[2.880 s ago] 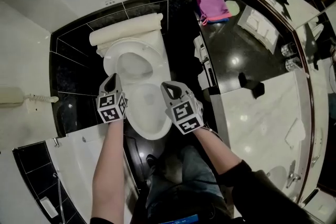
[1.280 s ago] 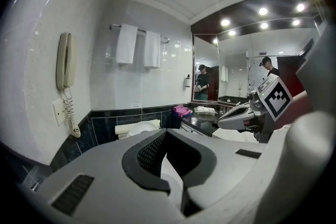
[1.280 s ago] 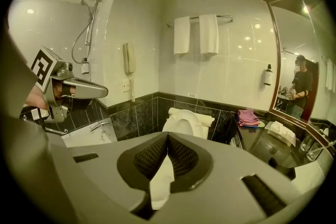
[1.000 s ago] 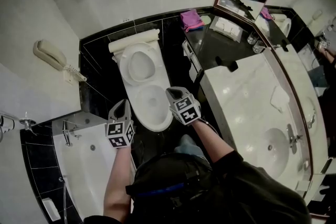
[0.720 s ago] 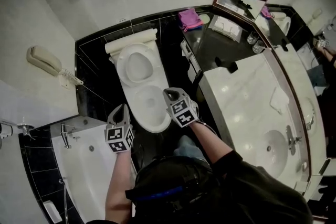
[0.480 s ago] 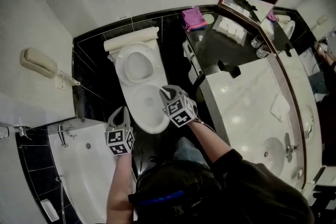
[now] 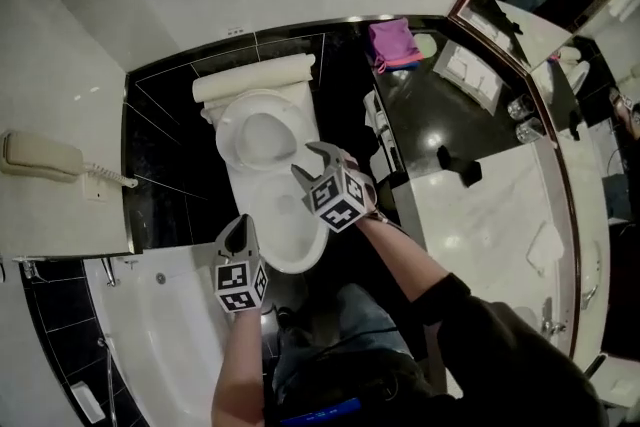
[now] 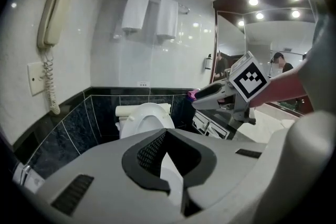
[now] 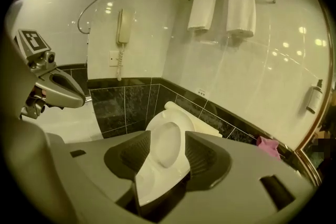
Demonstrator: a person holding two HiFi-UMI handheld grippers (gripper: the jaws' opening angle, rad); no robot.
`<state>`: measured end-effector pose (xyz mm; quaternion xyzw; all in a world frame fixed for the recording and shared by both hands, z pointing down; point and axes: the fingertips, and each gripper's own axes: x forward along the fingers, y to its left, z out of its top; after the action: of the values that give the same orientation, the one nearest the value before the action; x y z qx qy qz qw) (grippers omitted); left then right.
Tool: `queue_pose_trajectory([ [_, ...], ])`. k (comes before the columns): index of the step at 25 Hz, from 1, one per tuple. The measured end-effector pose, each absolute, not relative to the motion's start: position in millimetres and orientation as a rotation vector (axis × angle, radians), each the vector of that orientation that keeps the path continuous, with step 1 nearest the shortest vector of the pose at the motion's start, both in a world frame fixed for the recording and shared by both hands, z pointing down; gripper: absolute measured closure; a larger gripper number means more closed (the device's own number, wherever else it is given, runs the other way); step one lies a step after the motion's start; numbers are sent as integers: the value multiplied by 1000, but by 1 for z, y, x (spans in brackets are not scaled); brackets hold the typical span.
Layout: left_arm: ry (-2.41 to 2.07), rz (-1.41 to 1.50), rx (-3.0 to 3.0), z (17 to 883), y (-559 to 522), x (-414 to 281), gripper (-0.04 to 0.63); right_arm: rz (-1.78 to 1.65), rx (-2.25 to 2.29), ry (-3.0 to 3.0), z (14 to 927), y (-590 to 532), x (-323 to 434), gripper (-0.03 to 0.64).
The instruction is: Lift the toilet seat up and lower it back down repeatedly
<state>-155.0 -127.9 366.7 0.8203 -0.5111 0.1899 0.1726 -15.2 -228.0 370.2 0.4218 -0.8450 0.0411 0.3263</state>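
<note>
1. Wall, far left: a telephone (image 7: pixel 40 158) hangs on the pale tiles, cord trailing to its right. Below it lies the white bathtub (image 7: pixel 160 345).

2. My left gripper (image 7: pixel 238 233) hovers beside the front-left edge of the bowl (image 7: pixel 285 235), above the dark floor. In the left gripper view its 2 jaws meet at the tips (image 8: pixel 164 134). Nothing sits between them and they touch nothing.

3. Centre: the toilet seat (image 7: pixel 228 135) stands raised, leaning back against the tank (image 7: pixel 255 75). The bowl below it is uncovered. The left gripper view shows the seat (image 8: pixel 147 108) upright, well beyond the jaw tips.

4. My right gripper (image 7: pixel 310 163) is over the right rim of the bowl, near the foot of the raised seat. Its jaws have just been opening and now stand wide apart (image 9: pixel 167 136). In the right gripper view the seat and bowl appear through the gap, further off. The pads press on nothing.

5. Right of the toilet: a black counter (image 7: pixel 450 115) carries a pink cloth (image 7: pixel 392 43) near its back-left corner.

6. The 2 grippers are well apart, with the front of the bowl between them.
</note>
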Motion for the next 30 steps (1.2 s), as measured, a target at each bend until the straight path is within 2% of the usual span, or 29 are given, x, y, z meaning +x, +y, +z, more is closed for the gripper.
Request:
queue_pose_trajectory([
  [7, -1465, 596, 2302, 409, -201, -130, 607, -20, 1035, -2180, 408, -327, -8, 391],
  [17, -1517, 648, 2248, 468, -269, -118, 607, -219, 899, -2117, 464, -414, -38, 394],
  [20, -1539, 635, 2220, 482, -282, -120, 607, -259, 861, -2093, 476, -430, -45, 425],
  [24, -1561, 614, 2191, 496, -296, -121, 607, -318, 822, -2069, 490, -452, -53, 433],
  [26, -1562, 612, 2185, 502, -300, -120, 607, -356, 799, -2052, 495, -459, -55, 471],
  [28, -1562, 611, 2178, 506, -301, -118, 607, -384, 782, -2034, 500, -462, -55, 543],
  [30, -1560, 611, 2171, 510, -301, -117, 607, -404, 784, -2022, 501, -462, -54, 545],
])
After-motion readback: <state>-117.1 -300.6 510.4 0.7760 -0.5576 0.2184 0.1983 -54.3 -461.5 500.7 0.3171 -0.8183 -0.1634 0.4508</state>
